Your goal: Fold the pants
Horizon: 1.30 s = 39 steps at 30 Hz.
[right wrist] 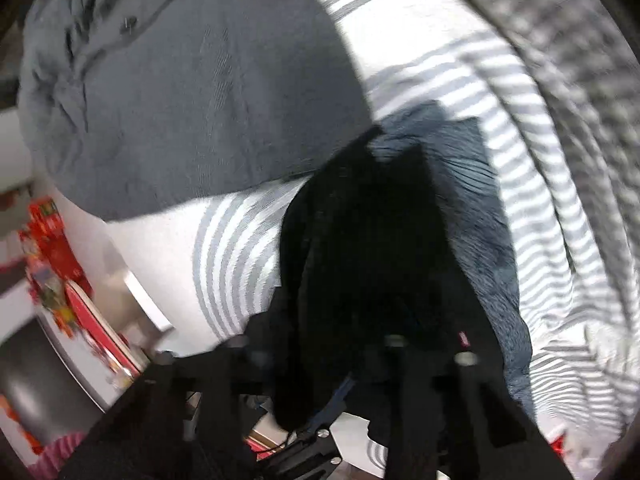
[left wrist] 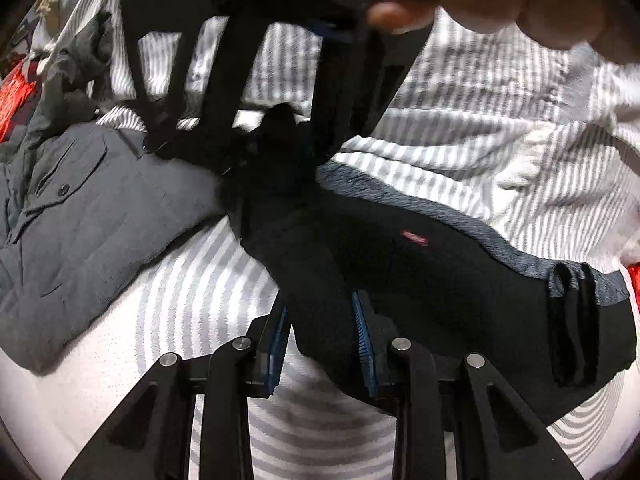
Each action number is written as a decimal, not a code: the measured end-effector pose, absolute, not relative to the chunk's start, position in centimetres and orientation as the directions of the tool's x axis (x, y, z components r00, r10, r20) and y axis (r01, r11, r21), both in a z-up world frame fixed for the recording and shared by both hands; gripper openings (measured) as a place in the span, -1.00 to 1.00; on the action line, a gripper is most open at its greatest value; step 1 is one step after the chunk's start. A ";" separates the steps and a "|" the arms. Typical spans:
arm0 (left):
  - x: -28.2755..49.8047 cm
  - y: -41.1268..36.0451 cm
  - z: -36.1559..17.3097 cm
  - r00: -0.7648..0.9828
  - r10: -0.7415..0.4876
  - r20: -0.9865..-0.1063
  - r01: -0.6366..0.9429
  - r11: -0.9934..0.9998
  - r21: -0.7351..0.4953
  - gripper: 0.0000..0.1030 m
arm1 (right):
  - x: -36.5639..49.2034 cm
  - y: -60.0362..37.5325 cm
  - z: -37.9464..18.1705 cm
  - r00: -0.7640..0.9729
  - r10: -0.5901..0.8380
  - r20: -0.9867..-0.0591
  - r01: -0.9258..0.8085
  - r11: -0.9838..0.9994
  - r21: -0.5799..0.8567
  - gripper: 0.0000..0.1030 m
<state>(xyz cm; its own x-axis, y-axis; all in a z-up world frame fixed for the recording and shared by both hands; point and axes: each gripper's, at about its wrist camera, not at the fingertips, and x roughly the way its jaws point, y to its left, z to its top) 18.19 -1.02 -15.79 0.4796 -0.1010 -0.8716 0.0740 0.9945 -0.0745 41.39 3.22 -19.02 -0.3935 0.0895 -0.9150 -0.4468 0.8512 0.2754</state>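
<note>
Black pants (left wrist: pixel 420 280) with a blue-grey waistband lining (left wrist: pixel 472 228) and belt loops lie on a grey-and-white striped bed sheet (left wrist: pixel 200 304). My left gripper (left wrist: pixel 322 328) has its blue-padded fingers (left wrist: pixel 364 340) closed on a fold of the black fabric near the waist. My right gripper (left wrist: pixel 256 148) shows from the front in the left wrist view, shut on the far end of the pants, with a hand above it. In the right wrist view the black pants (right wrist: pixel 360 260) drape over that gripper (right wrist: pixel 320 360), hiding its fingertips.
Folded grey trousers (left wrist: pixel 80 224) with a buttoned pocket lie to the left, also in the right wrist view (right wrist: pixel 192 100). Rumpled striped bedding (left wrist: pixel 500 120) lies behind. Red patterned items (right wrist: pixel 56 264) sit beyond the bed edge.
</note>
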 end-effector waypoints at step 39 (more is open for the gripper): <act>5.9 -35.6 -8.6 0.386 -0.329 -0.862 0.742 0.666 0.079 -0.37 | 15.5 -49.7 -12.5 0.467 0.723 -0.509 0.291 0.417 0.861 -0.65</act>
<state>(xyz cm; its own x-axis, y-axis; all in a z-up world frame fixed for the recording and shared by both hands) 5.91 -35.59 -8.60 0.3864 -0.3286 -0.8618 0.7417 0.6662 0.0786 15.45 -49.69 -12.48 0.4671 0.7231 -0.5089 0.2915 0.4175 0.8607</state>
